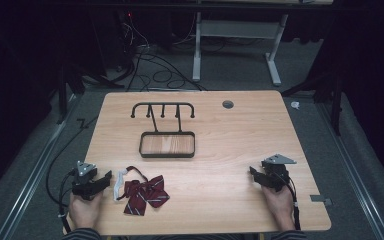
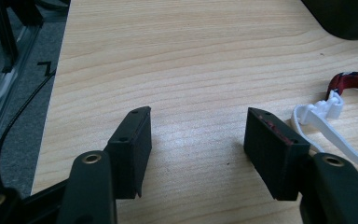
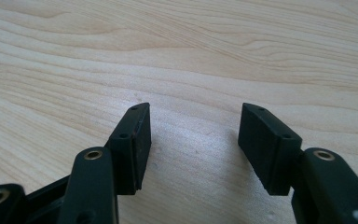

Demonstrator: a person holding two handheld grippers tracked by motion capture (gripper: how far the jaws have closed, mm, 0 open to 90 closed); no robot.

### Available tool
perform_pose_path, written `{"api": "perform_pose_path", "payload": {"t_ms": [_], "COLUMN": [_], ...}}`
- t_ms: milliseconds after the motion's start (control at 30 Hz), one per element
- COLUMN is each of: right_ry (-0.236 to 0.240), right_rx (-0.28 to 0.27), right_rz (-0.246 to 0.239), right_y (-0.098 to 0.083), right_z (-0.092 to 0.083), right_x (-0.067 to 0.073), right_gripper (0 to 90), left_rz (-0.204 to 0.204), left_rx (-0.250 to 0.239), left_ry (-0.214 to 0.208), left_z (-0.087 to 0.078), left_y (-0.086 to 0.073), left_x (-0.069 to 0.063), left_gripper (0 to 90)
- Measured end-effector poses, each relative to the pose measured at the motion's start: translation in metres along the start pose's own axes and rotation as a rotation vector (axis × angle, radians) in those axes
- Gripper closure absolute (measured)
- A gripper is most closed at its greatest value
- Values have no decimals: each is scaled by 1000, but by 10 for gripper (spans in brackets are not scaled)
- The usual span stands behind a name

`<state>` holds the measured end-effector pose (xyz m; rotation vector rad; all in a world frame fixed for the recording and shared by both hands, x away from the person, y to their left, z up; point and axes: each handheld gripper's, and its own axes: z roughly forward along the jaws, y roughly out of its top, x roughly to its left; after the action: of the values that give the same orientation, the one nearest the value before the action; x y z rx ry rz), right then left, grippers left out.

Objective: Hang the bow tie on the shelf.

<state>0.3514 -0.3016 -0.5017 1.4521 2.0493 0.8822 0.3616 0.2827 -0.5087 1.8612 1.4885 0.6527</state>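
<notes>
A dark red striped bow tie (image 1: pixel 146 193) with a white strap (image 2: pixel 326 128) lies on the near left part of the wooden table (image 1: pixel 230 145), just beside the left gripper (image 1: pixel 107 178), whose jaws stand wide apart over bare wood with nothing between them. The right gripper (image 1: pixel 253 171) rests well apart at the near right, its jaws equally wide and empty. A black hook rack (image 1: pixel 163 109) with its tray base (image 1: pixel 167 145) stands farther back, near the table's middle. The likely trouble is the thin strap: a pinch on it alone could let the bow dangle and swing, or the loose loop could snag a hook awkwardly. Closing too shallowly on the soft fabric might also let it slip free.
</notes>
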Motion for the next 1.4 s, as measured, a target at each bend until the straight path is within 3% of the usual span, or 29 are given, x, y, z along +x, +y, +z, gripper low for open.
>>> {"api": "perform_pose_path", "payload": {"t_ms": [967, 1200, 1400], "right_ry": [9, 8, 7], "right_rx": [3, 3, 4], "right_rz": [-10, -9, -6], "right_y": [1, 1, 1], "right_z": [1, 1, 1], "right_x": [1, 1, 1], "right_gripper": [439, 437, 434], "left_rz": [-9, -56, -40], "left_rx": [2, -29, -38], "left_ry": [6, -37, -82], "left_z": [0, -3, -14], "left_y": [1, 5, 12], "left_x": [-2, 4, 6], "left_gripper": [403, 411, 411]}}
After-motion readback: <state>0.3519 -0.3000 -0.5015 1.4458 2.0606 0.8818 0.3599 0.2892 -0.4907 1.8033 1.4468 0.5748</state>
